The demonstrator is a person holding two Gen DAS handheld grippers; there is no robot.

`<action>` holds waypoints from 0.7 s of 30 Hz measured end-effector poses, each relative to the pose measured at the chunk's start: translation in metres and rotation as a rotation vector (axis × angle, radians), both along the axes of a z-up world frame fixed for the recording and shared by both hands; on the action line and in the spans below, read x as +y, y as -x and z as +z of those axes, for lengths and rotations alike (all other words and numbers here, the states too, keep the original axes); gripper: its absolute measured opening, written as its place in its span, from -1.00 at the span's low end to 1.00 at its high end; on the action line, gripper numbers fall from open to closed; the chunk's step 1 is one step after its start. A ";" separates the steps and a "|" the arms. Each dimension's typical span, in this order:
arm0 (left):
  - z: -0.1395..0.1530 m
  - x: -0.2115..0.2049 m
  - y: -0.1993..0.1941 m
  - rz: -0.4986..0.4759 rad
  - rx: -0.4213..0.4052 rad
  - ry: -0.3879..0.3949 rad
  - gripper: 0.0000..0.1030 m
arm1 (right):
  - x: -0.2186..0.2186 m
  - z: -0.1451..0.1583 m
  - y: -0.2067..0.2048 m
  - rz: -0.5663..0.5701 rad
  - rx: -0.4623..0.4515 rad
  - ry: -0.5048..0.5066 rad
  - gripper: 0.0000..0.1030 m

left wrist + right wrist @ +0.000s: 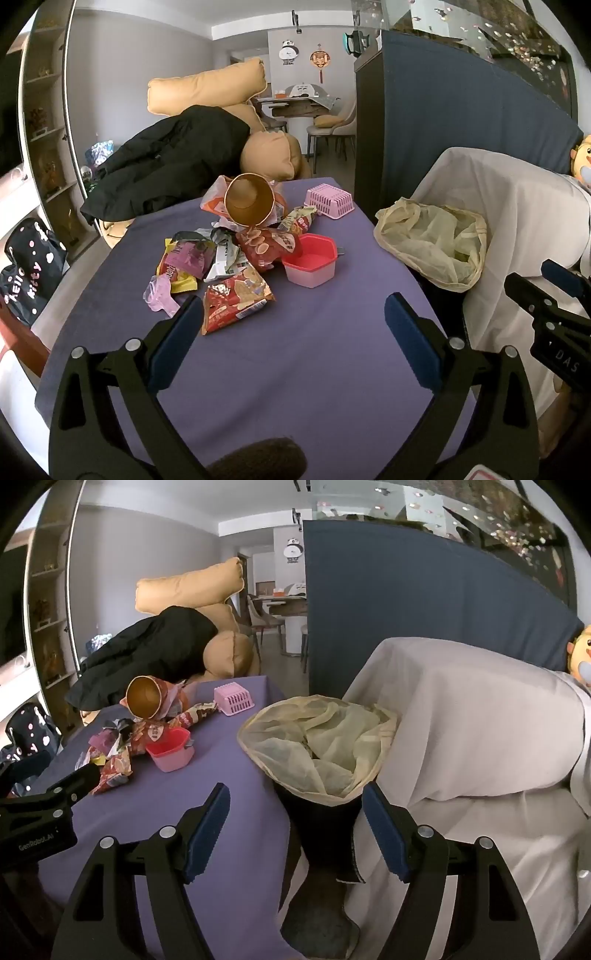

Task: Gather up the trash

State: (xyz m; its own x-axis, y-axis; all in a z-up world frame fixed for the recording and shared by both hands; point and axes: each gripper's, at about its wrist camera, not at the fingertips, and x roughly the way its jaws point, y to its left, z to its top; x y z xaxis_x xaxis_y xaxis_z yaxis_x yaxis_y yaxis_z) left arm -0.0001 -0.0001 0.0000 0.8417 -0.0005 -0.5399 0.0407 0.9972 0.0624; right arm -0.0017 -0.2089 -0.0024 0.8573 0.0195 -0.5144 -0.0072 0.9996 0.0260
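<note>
Both claws hung released and empty: the left claw (293,325) above the purple worktop (295,369) near the wrappers (236,299), the right claw (295,821) before the lined bin (317,746).

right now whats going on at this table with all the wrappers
A person holds two grippers over a purple table, set to collect trash. The left gripper and right gripper are both open and empty. A pile of wrappers, a paper cup and a red tub lie untouched. The lined bin stands open beside the table.
</note>
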 end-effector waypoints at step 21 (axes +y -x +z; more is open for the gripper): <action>0.001 -0.003 0.002 -0.001 -0.001 -0.002 0.82 | -0.003 0.000 -0.004 0.006 0.006 0.010 0.37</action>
